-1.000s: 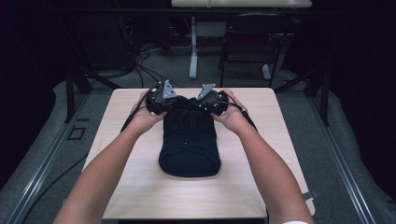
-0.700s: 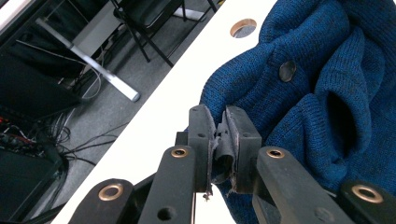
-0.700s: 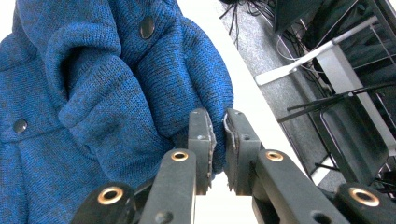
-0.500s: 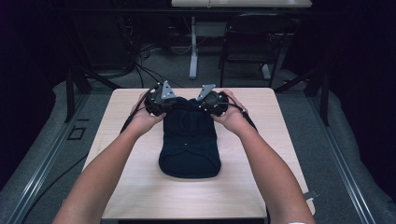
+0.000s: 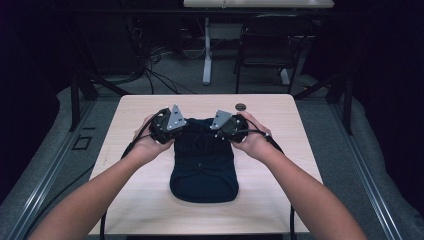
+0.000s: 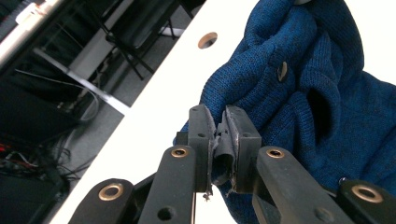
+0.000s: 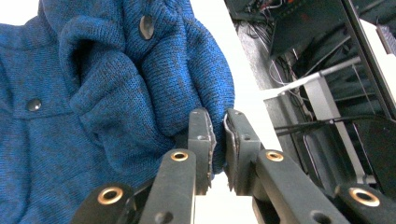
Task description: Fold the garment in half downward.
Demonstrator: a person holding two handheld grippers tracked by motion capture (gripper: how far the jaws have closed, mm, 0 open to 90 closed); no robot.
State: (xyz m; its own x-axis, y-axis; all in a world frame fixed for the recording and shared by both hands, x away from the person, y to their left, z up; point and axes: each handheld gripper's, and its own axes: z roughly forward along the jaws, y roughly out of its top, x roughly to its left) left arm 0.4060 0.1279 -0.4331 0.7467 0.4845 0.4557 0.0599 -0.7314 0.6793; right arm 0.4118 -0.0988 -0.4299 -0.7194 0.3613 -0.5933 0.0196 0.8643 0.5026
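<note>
Knitwear, 1 dark blue buttoned garment point(image 5: 204, 165), lies folded at the middle of 1 light wooden table point(image 5: 150, 200). 2 grippers meet at its far edge: the left gripper point(image 6: 218, 140) is clamped on a fold of the knit, and the right gripper point(image 7: 219, 140) pinches another fold. 2 buttons point(image 7: 146, 27) show in the right gripper view. 1 round hole point(image 5: 241, 106) sits near the table's far edge.
</note>
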